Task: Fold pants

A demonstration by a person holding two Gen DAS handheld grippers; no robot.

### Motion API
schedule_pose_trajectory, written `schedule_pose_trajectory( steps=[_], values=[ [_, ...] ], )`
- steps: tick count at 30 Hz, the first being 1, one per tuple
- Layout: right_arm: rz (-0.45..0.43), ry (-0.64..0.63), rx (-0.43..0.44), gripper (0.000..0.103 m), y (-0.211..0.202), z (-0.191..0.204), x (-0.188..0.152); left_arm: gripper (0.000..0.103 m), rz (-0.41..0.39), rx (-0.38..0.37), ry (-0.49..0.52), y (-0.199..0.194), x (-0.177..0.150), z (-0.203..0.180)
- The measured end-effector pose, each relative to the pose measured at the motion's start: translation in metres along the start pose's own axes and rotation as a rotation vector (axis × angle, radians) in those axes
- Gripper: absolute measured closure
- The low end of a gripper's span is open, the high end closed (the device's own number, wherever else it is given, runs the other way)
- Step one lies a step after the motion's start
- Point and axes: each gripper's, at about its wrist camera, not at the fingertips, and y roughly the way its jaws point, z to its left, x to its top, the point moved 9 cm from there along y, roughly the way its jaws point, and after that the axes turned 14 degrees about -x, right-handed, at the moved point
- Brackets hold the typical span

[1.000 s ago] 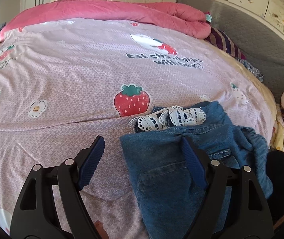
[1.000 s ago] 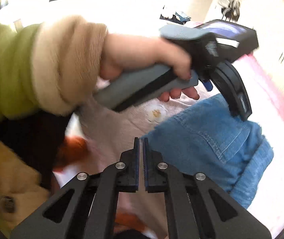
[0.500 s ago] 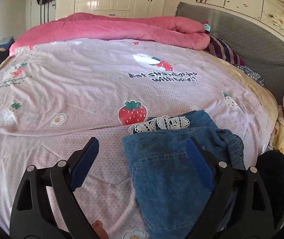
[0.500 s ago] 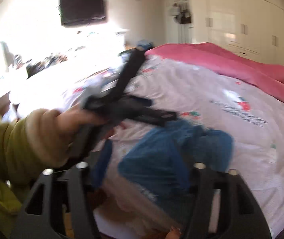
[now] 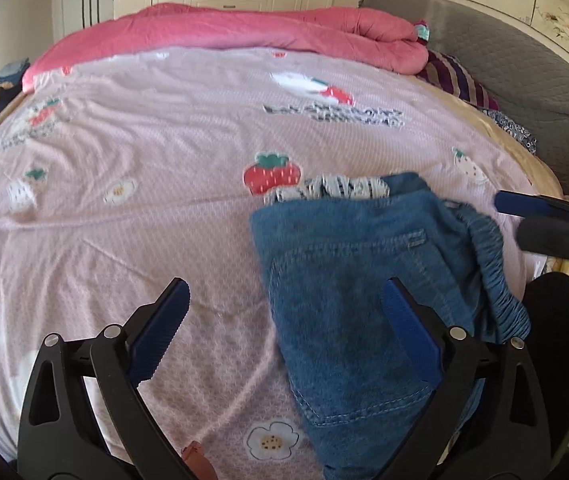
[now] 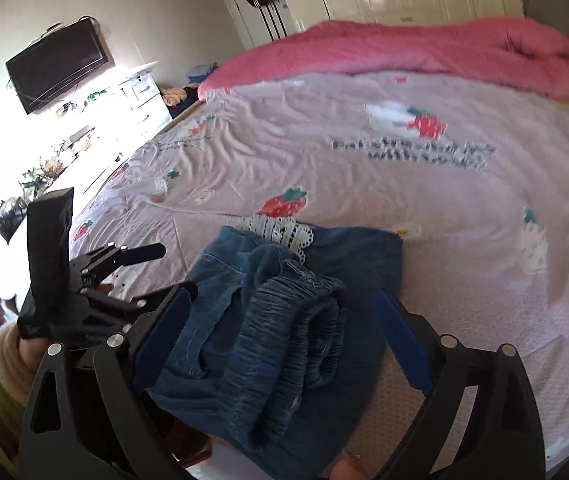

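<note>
folded pants (image 5: 368, 280) lie on bedsheet (image 5: 144, 152), quilt (image 5: 244, 28) behind.

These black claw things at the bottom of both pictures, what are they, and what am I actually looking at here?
They are hand-held grippers, not a robot. A person carries one in each hand, and each has a fisheye camera looking forward along its two blue-padded fingers, so the pictures curve at the edges.

One picture comes from the left gripper, the other from the right gripper. Both stand open and hold nothing.

In front of them is a bed with a pink strawberry-print sheet and a pink quilt bunched at the far side. Near the front edge lie folded denim pants, with a gathered elastic waistband and white lace trim peeking out behind.

In the right view the left gripper also shows from outside, held by a hand in a cream cuff and green sleeve.
</note>
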Motion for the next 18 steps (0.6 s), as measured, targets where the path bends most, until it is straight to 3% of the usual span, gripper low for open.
schedule_pose_trajectory(
  steps=[7, 18],
  values=[
    [0.094, 0.051, -0.030, 0.007, 0.037, -0.020, -0.013, 0.013, 0.034, -0.023, -0.024, 0.016, -0.013, 0.003],
    [0.164, 0.116, 0.035, 0.007, 0.060, -0.031, -0.021, 0.014, 0.040, -0.067, -0.042, 0.020, -0.014, -0.003]
  ],
)
